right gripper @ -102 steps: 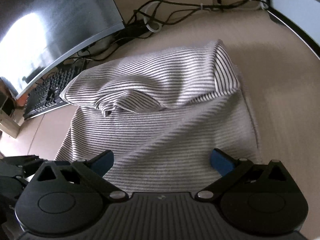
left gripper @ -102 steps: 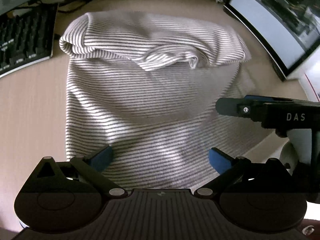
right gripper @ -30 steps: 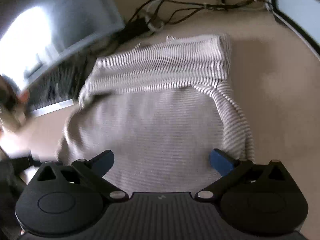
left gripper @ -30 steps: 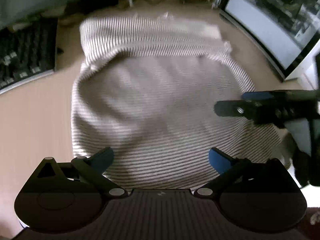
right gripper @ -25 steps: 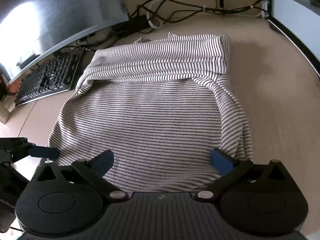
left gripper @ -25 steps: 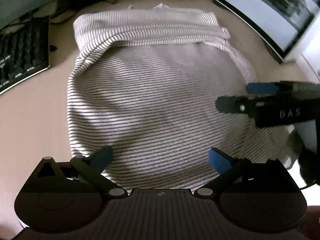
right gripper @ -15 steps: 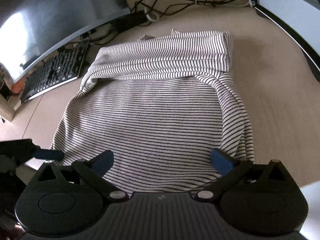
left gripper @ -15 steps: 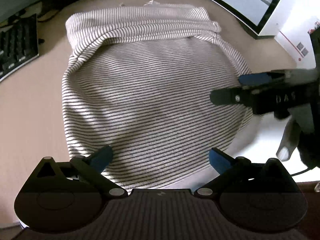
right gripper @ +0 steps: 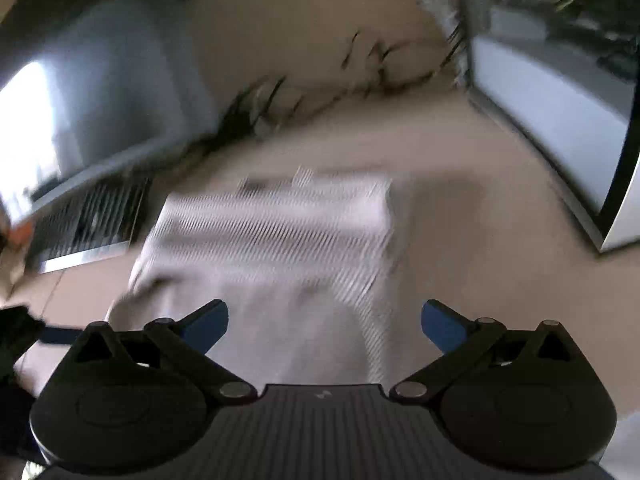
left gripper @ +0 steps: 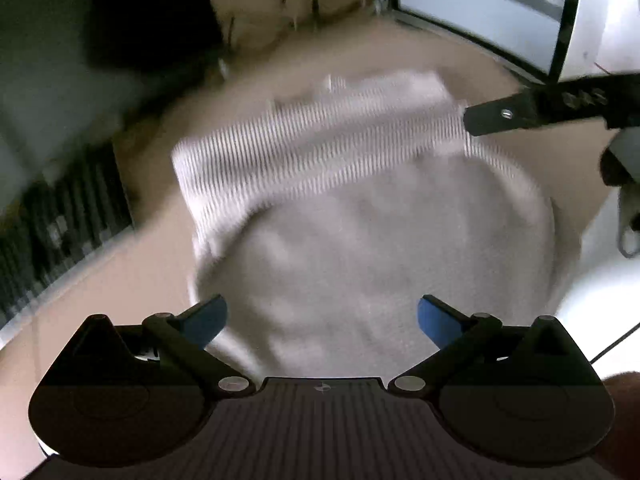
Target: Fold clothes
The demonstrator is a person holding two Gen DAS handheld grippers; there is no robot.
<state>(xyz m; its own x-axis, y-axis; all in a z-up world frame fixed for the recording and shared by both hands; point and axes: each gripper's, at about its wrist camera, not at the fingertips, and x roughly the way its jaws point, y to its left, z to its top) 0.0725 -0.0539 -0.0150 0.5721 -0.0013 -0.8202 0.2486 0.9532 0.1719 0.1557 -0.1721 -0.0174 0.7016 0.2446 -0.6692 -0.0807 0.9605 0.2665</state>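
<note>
Left hand-held gripper [left gripper: 321,322] jaws spread wide, nothing between the blue pads; right hand-held gripper [right gripper: 324,326] same, gaping and empty. Both views are heavily motion-blurred now, where half a second ago they were sharp, so both tools are moving fast (looks like a pull up and back, since the garment sits smaller and further out in frame than before). Striped shirt [left gripper: 360,208] lies on the counter [right gripper: 460,248] just past the fingertips, near hem toward the grippers, folded band across the far edge. That band is unchanged from the earlier frames, so the first fold is holding and nothing got dragged on release. In the left view the right tool's finger now crosses high at the far right corner of the shirt, well above where it hung a moment ago at the near side. My read: one fold done, grippers repositioning for the next, probably a side fold or a second lengthwise one. Next grasp needs a clean pinch on a single edge; the near hem is too blurred to tell if it lies flat. Beyond the shirt: keyboard [right gripper: 92,220] far left, monitor [right gripper: 560,100] far right, cable tangle [right gripper: 340,80] at the back.
</note>
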